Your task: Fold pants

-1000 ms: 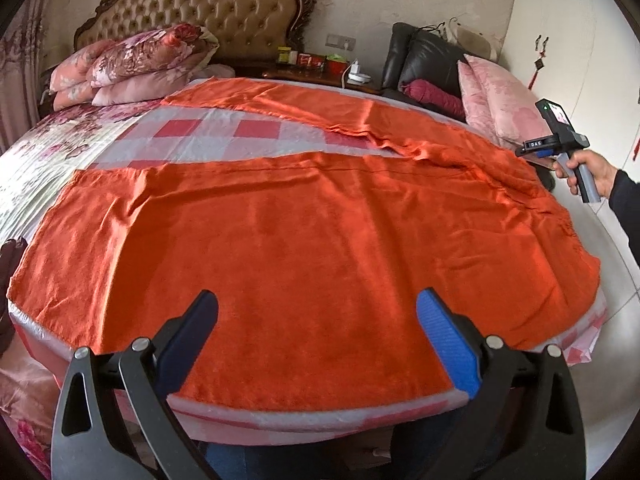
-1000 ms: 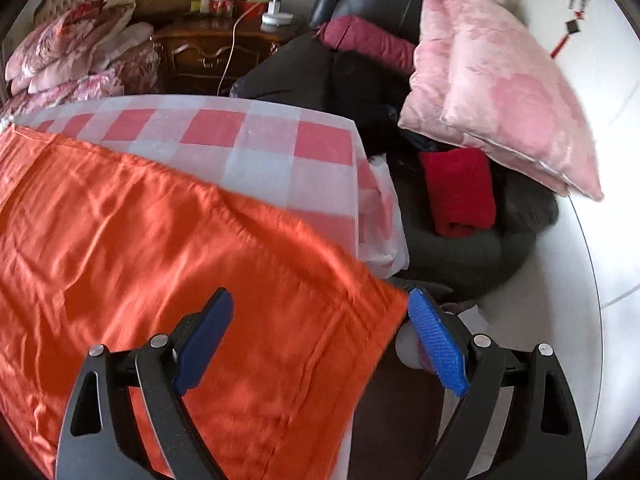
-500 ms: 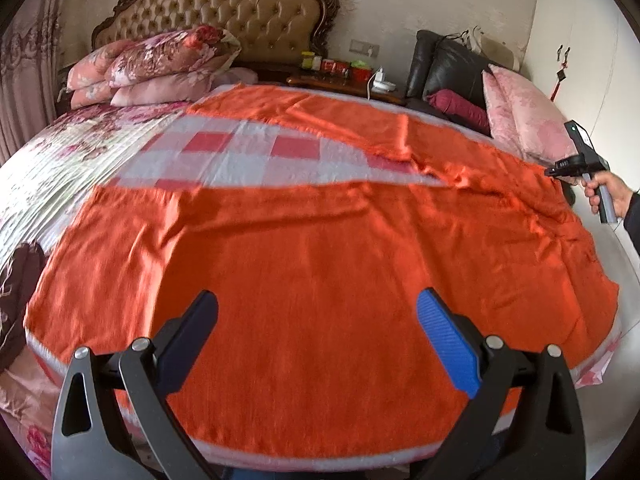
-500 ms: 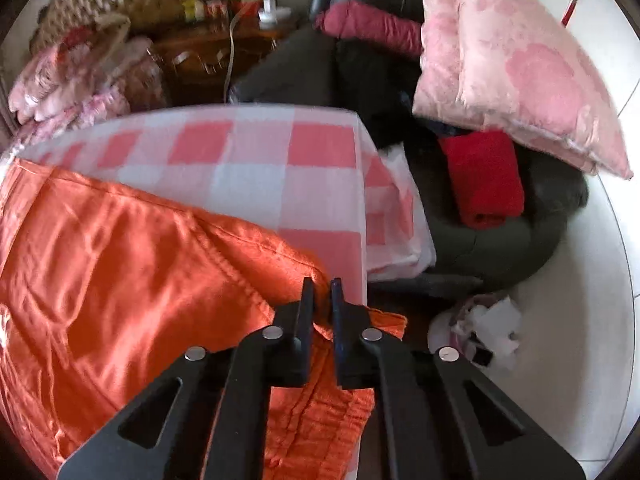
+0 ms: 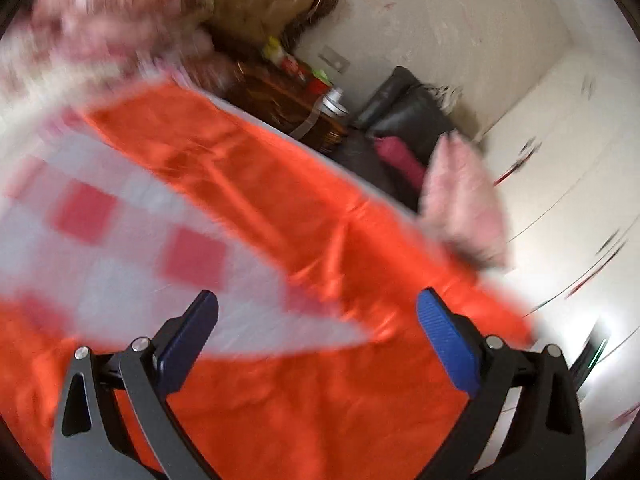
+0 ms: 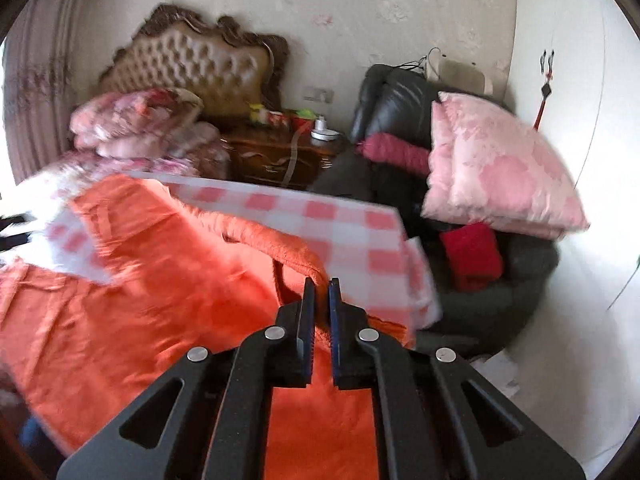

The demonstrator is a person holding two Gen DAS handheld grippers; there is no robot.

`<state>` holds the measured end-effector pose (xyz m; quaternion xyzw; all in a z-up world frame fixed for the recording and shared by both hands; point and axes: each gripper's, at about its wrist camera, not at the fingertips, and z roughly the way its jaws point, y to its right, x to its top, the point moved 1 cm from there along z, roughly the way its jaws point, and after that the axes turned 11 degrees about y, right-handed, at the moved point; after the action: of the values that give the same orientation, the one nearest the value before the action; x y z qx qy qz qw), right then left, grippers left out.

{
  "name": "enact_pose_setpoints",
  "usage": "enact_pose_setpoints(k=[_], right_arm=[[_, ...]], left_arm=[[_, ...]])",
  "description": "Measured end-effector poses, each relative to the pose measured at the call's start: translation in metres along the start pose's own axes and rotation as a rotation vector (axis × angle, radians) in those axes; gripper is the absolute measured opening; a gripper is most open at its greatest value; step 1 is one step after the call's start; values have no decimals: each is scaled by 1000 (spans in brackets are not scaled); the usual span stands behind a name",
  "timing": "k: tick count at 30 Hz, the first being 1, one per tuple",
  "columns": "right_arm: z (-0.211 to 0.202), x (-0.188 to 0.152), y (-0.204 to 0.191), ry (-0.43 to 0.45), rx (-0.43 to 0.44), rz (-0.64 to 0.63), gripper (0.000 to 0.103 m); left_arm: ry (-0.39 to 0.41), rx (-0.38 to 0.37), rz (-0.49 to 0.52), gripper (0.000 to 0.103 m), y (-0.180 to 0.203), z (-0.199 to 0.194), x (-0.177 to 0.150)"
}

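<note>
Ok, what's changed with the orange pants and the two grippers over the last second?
The right hand-held gripper, wide open a second ago, shut on the corner of the orange pants and has lifted it, so the fabric rises in a ridge off the checked sheet. The left hand-held gripper swung toward the far leg, and its view is now blurred. Its jaws stay open and empty, and the rest of the pants stay spread on the bed.

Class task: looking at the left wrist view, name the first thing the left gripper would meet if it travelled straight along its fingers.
Most likely the orange pants, which fill the space between the open fingers of the left gripper; blur leaves depth unclear.
</note>
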<state>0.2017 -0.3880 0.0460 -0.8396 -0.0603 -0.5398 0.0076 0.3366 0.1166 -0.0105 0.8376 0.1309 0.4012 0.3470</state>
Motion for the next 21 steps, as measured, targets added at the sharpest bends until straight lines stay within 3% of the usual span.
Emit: enact_pose_setpoints(k=[3, 7, 12, 17, 21], right_arm=[[-28, -28, -7, -7, 34, 81, 5], [-48, -52, -14, -19, 49, 128, 5], [-59, -60, -8, -2, 53, 168, 5], [-70, -38, 3, 38, 102, 221, 5], [-76, -13, 14, 65, 133, 277, 5]], left_arm=[[-86, -109, -213, 86, -26, 54, 34], [-135, -3, -351, 58, -68, 102, 50], [-121, 20, -388, 58, -76, 96, 45], [-109, 1, -418, 58, -86, 96, 42], [-173, -40, -461, 58, -80, 101, 31]])
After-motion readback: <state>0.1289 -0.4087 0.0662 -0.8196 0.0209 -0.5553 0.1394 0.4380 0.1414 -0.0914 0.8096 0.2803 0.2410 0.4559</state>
